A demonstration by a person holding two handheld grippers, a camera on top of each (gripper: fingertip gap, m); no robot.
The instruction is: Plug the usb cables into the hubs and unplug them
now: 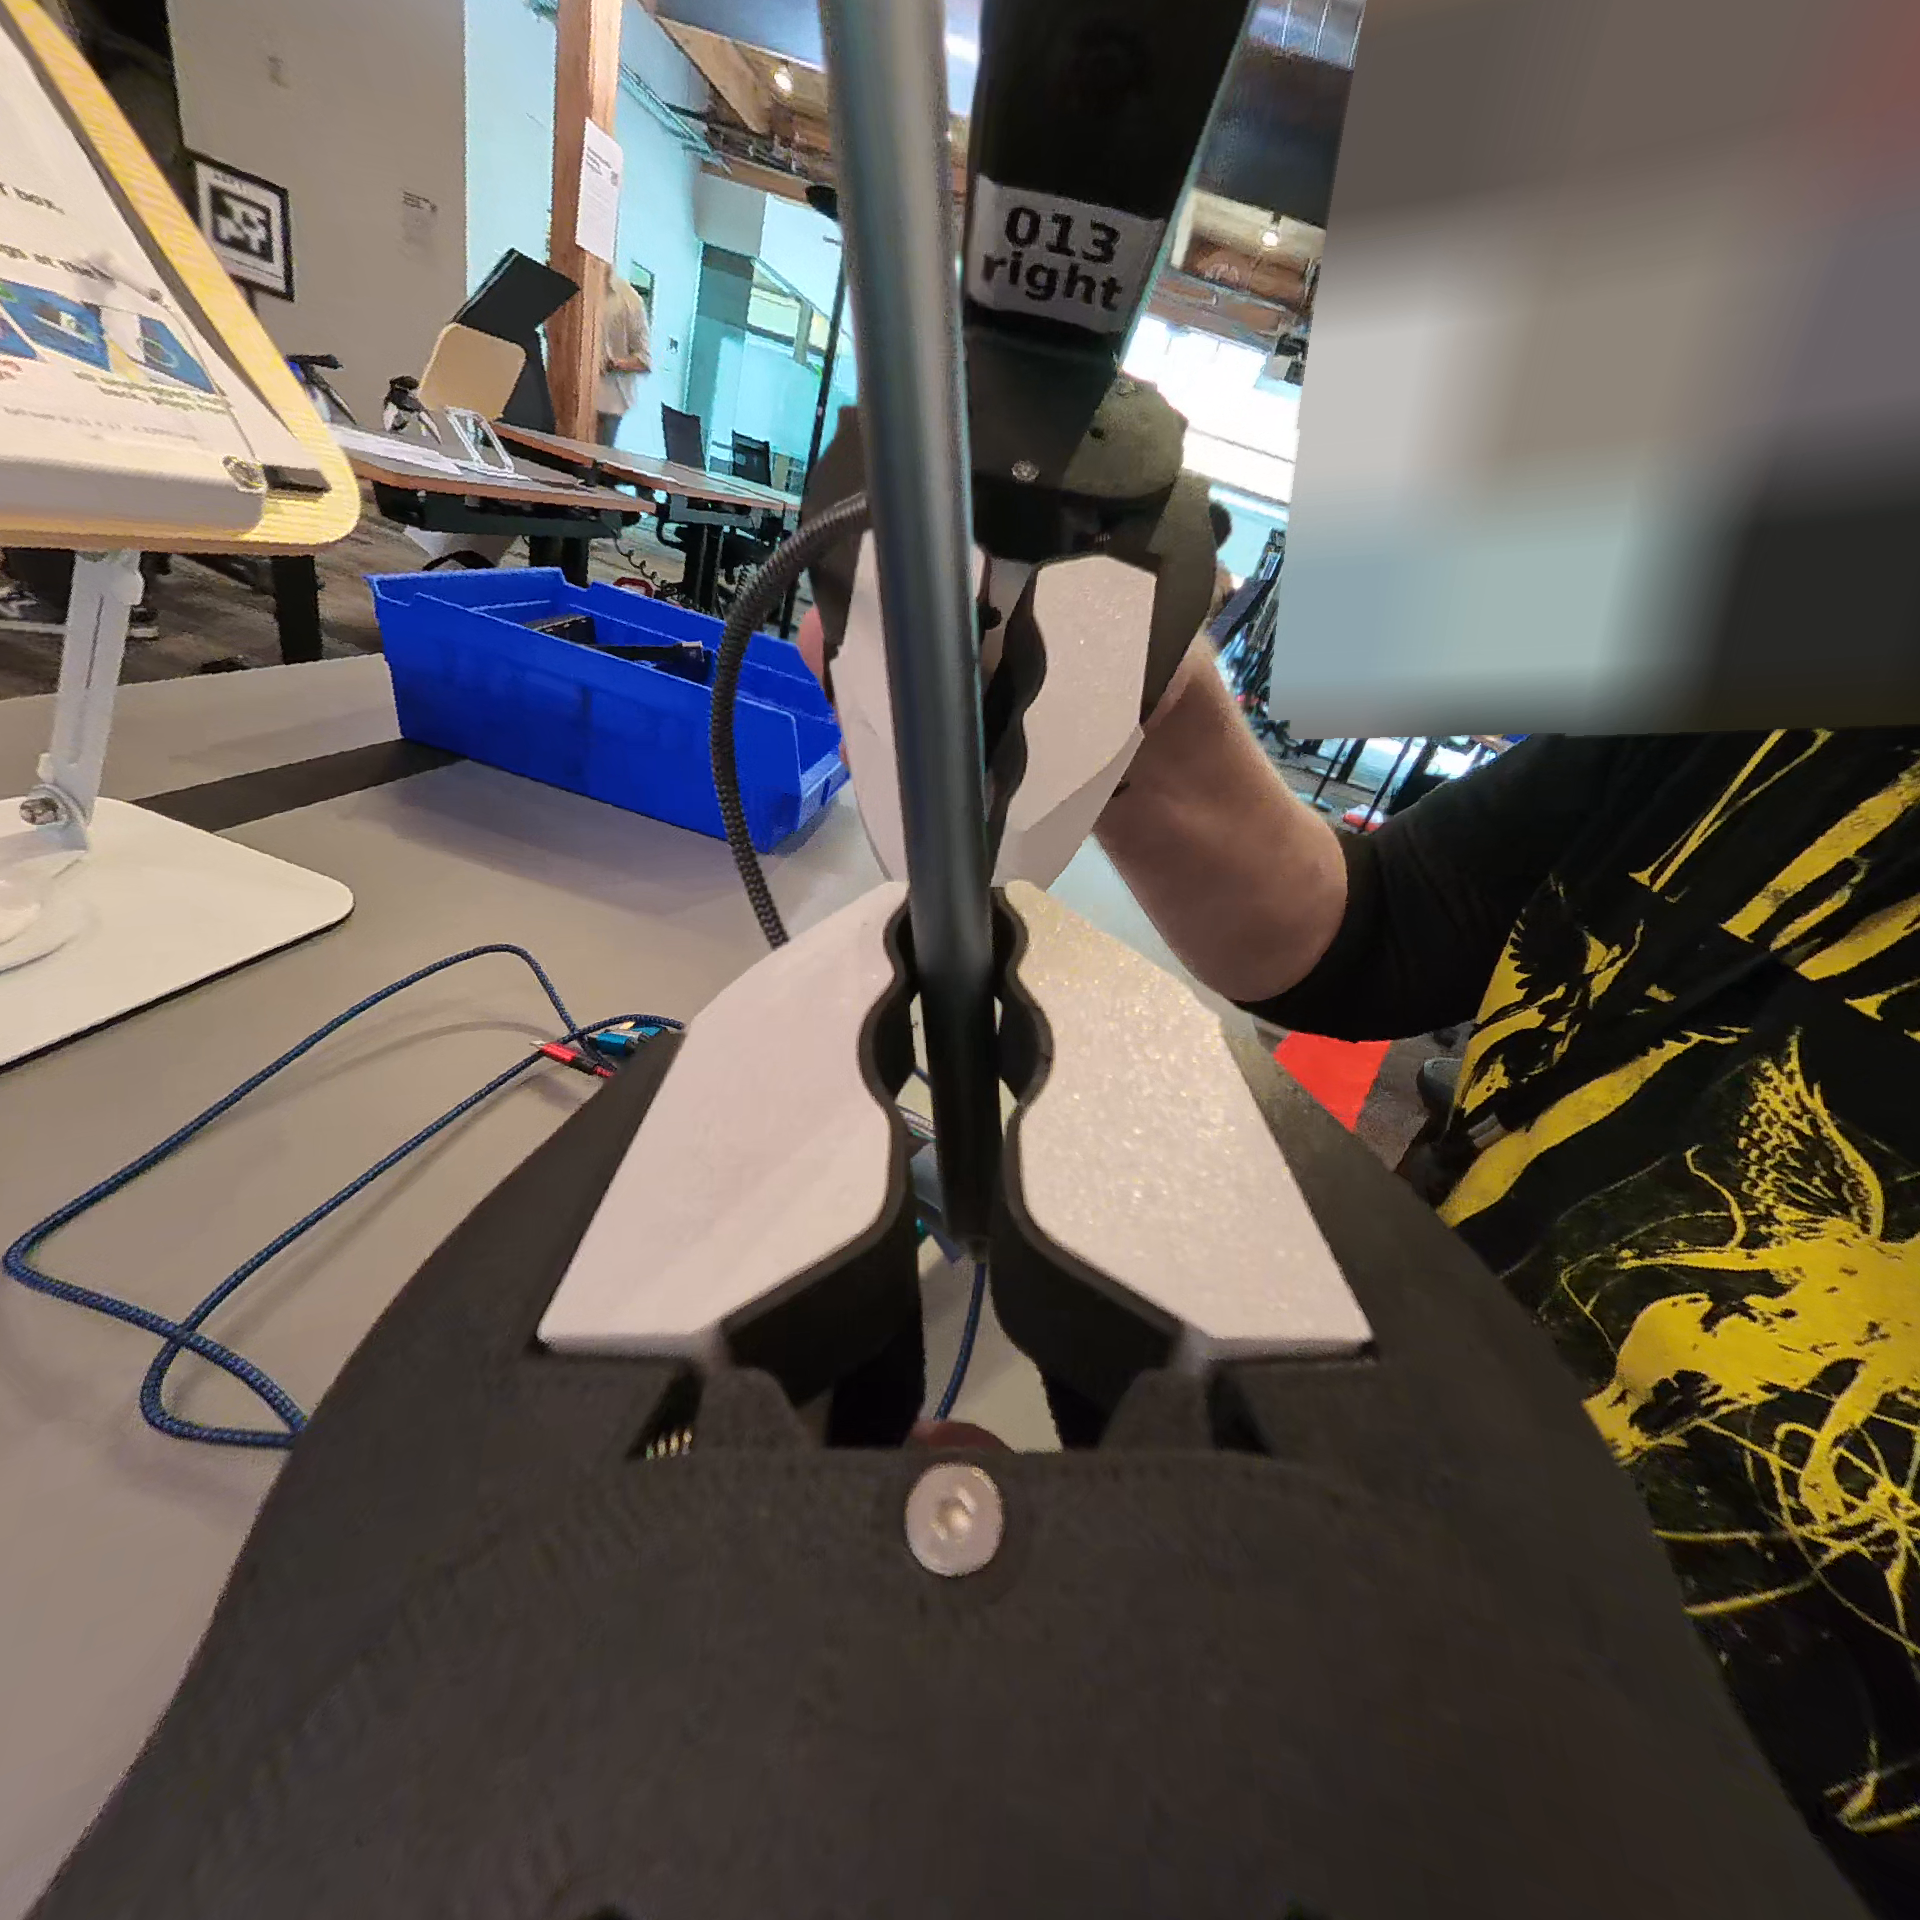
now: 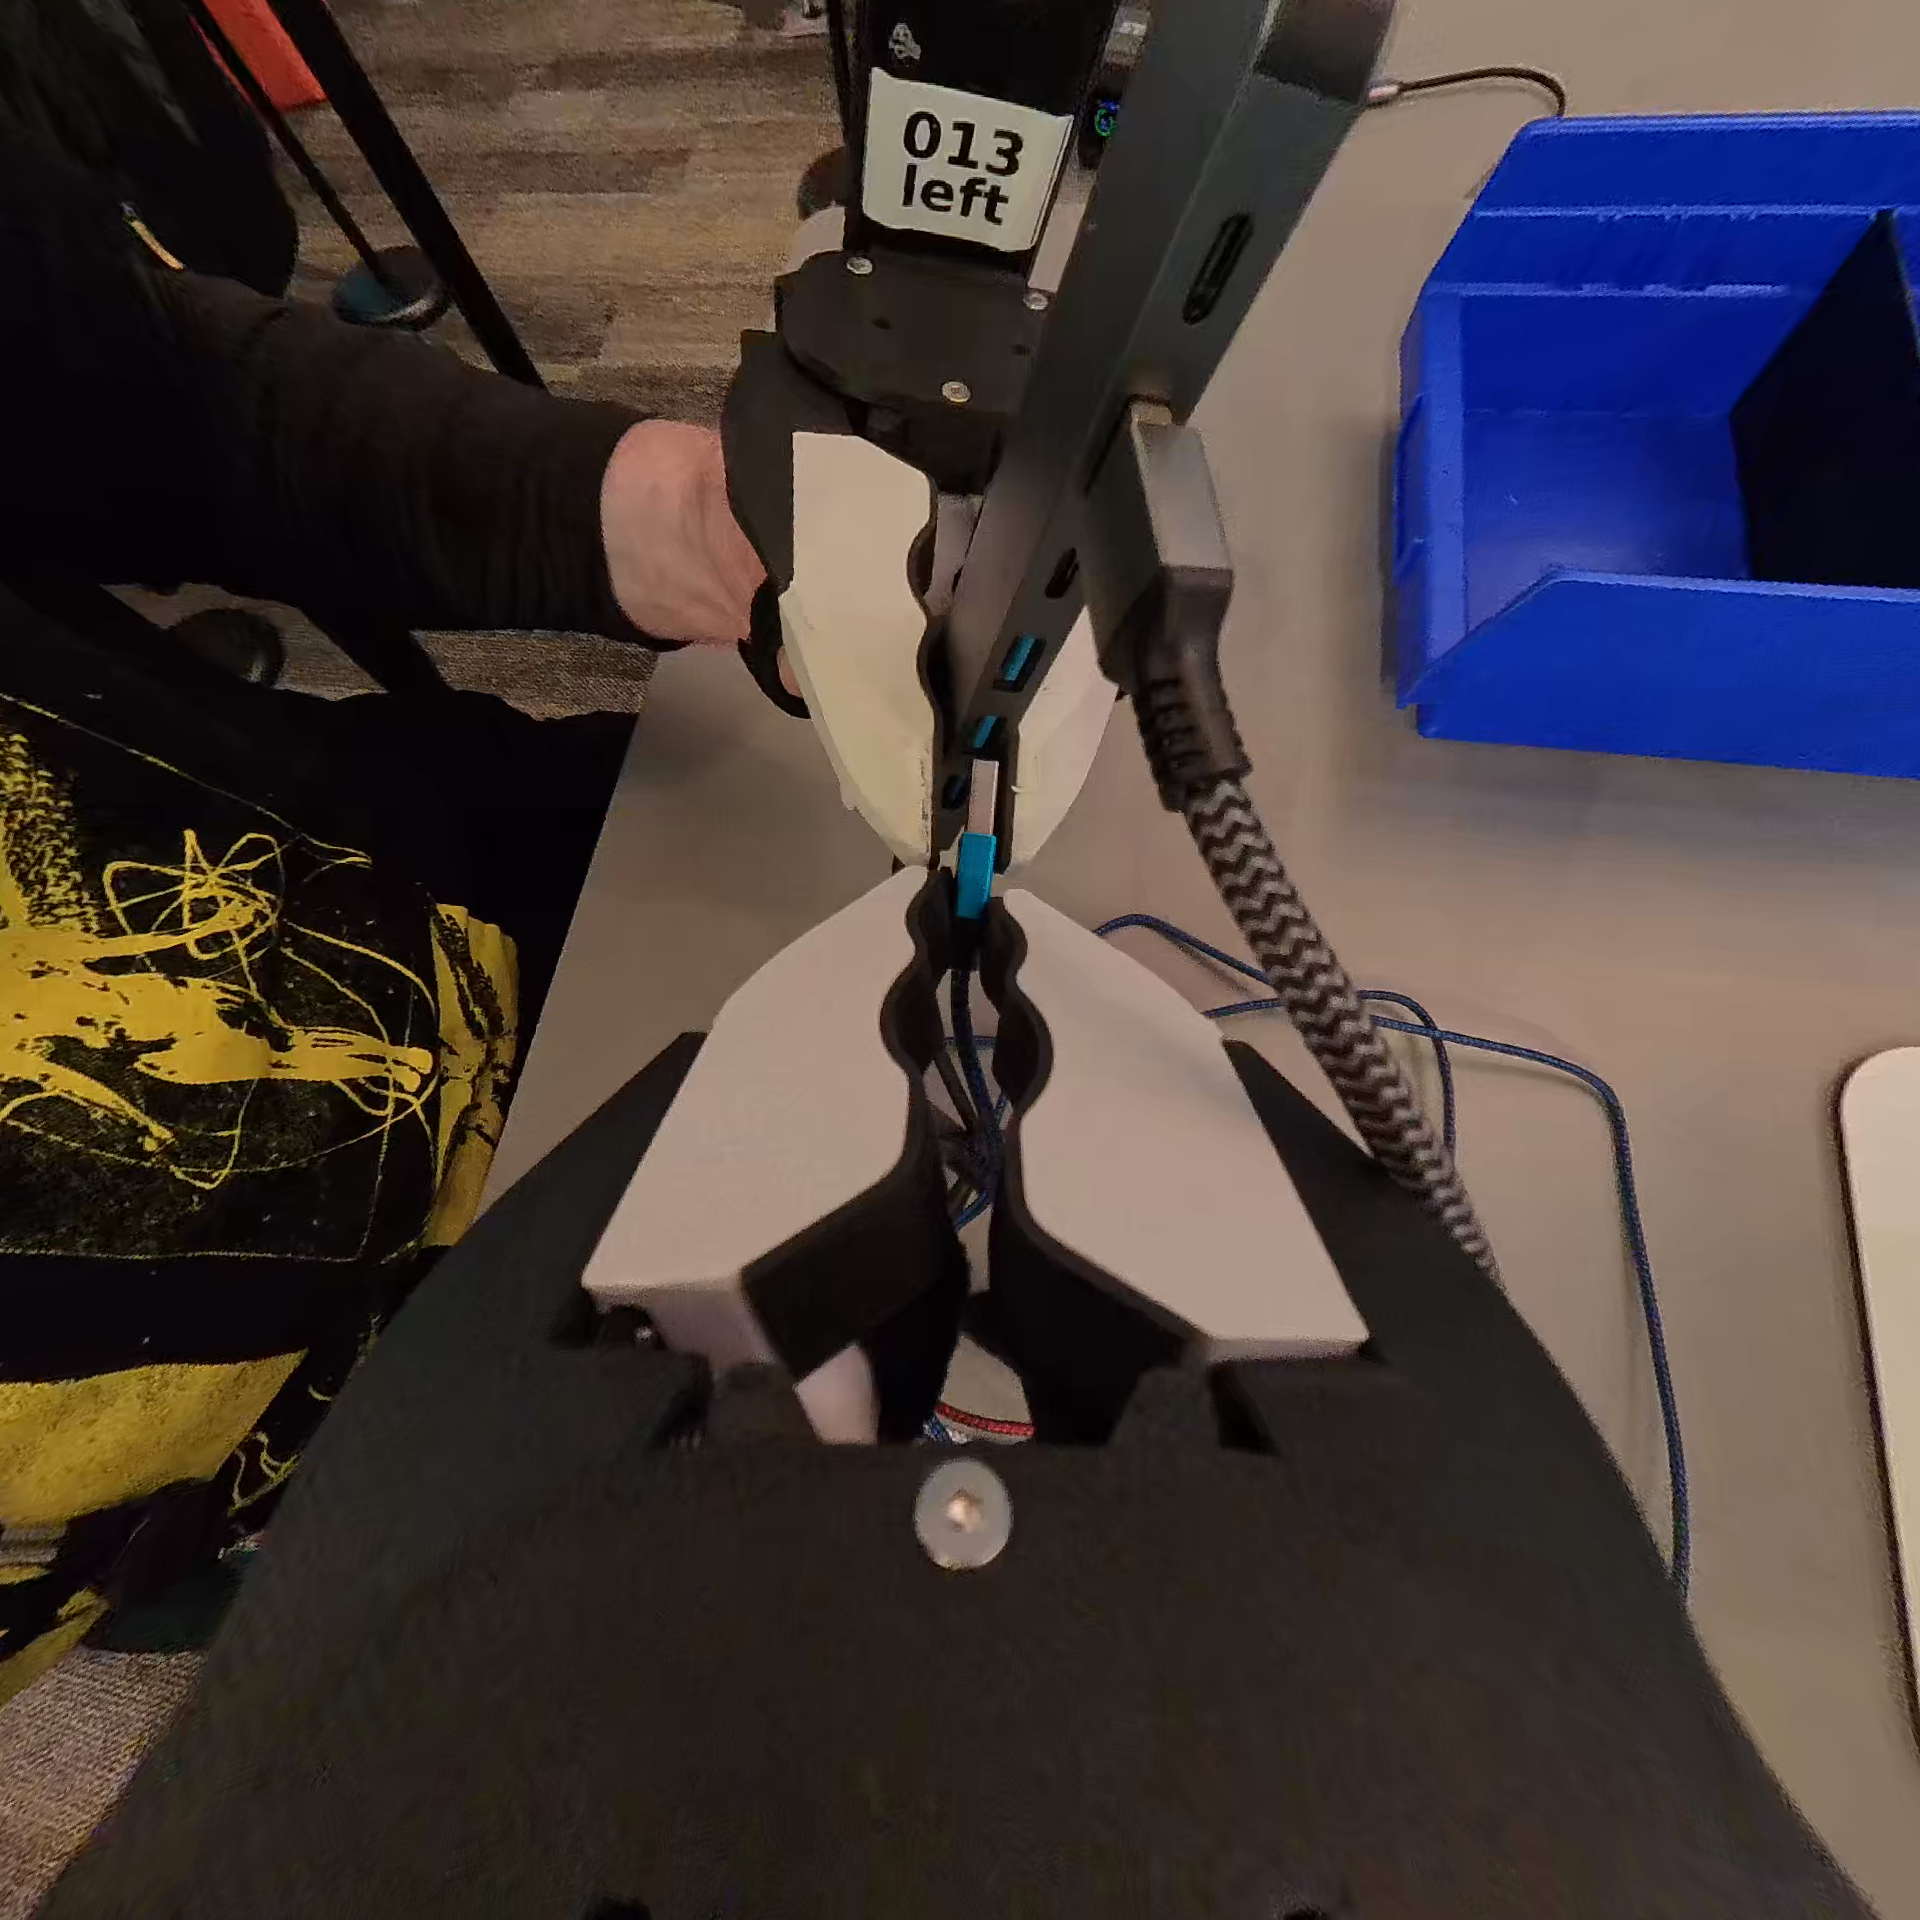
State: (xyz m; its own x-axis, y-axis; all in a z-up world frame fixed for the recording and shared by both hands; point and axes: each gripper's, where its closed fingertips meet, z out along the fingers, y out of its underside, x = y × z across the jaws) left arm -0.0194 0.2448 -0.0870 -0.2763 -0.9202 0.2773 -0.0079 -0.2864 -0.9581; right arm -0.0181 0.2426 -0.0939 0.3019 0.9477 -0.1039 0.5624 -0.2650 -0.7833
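Nearest us, our left gripper (image 1: pixel 956 935) clamps its black ridged pads on the slim grey metal hub (image 1: pixel 914 623), while our right gripper (image 2: pixel 961 914) pinches a blue USB plug (image 2: pixel 977 868) at the hub's port, above the table. Below lie a smooth grey table (image 1: pixel 468 894), a braided blue cable (image 1: pixel 208 1247) and a glossy blue plastic bin (image 1: pixel 592 707). Behind stretches an open office with desks.

Grey tabletop (image 1: pixel 436 894) in foreground. White stand base (image 1: pixel 156 883) carries a tilted board with yellow edging (image 1: pixel 156 312). Blue plastic bin (image 1: pixel 582 696) sits farther back on the table. Behind: open room, wood-topped desks (image 1: pixel 582 478), dark office chairs (image 1: pixel 717 447), timber post (image 1: pixel 582 208), white wall with black-and-white marker (image 1: pixel 244 223). Exposed ceiling with spot lamps (image 1: pixel 781 78). Grey patterned carpet (image 2: pixel 582 156).
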